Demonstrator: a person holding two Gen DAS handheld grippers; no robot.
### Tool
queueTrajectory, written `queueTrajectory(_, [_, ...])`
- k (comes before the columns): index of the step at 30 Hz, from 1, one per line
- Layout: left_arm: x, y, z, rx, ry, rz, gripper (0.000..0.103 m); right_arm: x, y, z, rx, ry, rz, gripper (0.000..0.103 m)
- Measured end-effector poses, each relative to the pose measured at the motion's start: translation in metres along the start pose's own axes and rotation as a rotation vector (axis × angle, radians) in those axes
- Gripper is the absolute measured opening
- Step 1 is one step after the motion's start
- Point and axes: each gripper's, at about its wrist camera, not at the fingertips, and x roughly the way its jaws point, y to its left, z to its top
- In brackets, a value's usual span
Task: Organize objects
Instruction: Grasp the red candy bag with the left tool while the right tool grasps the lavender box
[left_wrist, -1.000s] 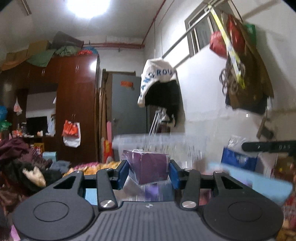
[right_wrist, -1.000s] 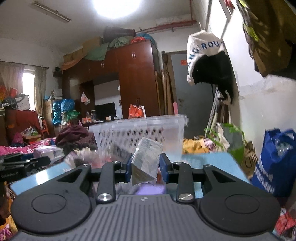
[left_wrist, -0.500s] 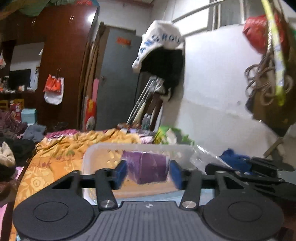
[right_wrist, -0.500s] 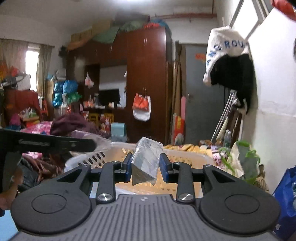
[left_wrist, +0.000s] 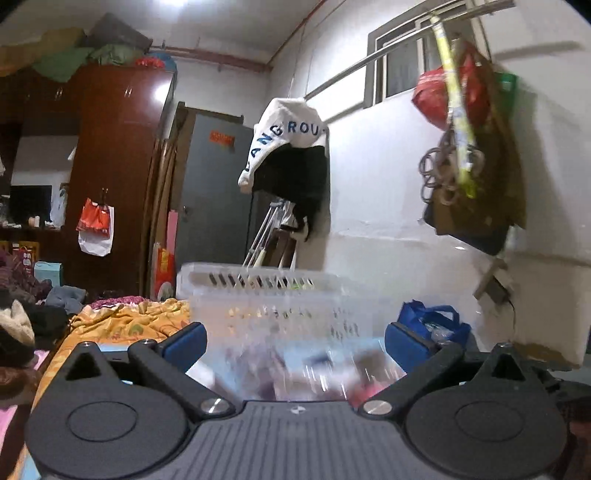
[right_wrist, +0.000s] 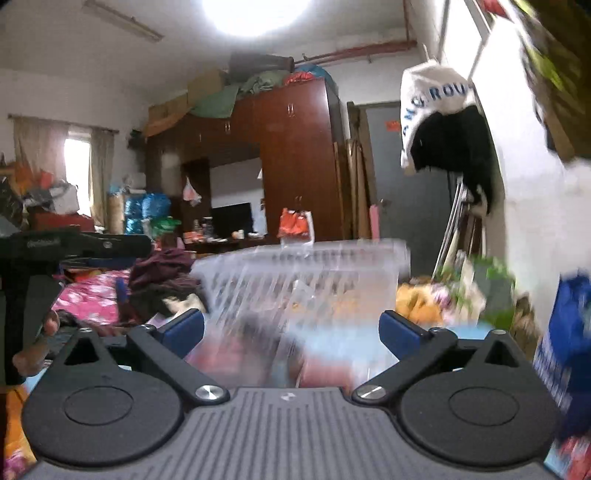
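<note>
- the left gripper (left_wrist: 293, 341) is seen with its jaws spread wide and nothing pinched between them.
- the right gripper (right_wrist: 291, 330) is likewise seen with jaws spread wide and empty.
- a clear slotted basket (left_wrist: 266, 295) is seen just ahead of the left jaws; through its wall, blurred purple and pink items are made out, too smeared to name.
- the same basket (right_wrist: 306, 273) is seen straight ahead of the right jaws.

Both wrist views sit low, close behind the clear basket (left_wrist: 273, 295) (right_wrist: 314, 273), facing the wardrobe (left_wrist: 118, 177) (right_wrist: 295, 162) wall. Shared: basket, wardrobe, hanging white garment (left_wrist: 284, 136) (right_wrist: 432, 99).
</note>
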Motion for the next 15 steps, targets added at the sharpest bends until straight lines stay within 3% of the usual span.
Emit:
queueTrajectory(2, [-0.010, -0.001, -0.010, -0.004, -0.011, 0.013, 0.101, -0.010, 0.004, -0.017, -0.002, -0.002, 0.045, 0.103])
queueTrajectory(4, [-0.014, -0.005, -0.011, 0.029, -0.003, 0.025, 0.096, -0.010, 0.009, -0.022, -0.058, 0.014, -0.009, 0.102])
queueTrajectory(7, [-0.016, -0.009, -0.012, 0.043, 0.008, 0.010, 0.095, -0.016, 0.003, -0.024, -0.083, -0.015, -0.070, 0.092])
queueTrajectory(8, [-0.014, -0.013, -0.014, 0.057, 0.022, 0.000, 0.095, -0.015, -0.001, -0.022, -0.067, -0.001, -0.071, 0.082])
queueTrajectory(9, [-0.013, -0.017, -0.018, 0.078, 0.042, 0.002, 0.095, -0.012, -0.005, -0.020, -0.056, 0.025, -0.073, 0.066])
queueTrajectory(11, [-0.009, -0.025, -0.024, 0.119, 0.077, 0.015, 0.094, -0.006, -0.008, -0.018, -0.043, 0.067, -0.087, 0.054])
queueTrajectory(15, [-0.001, -0.031, -0.037, 0.147, 0.134, 0.003, 0.094, 0.007, -0.006, -0.020, -0.060, 0.133, -0.063, 0.056])
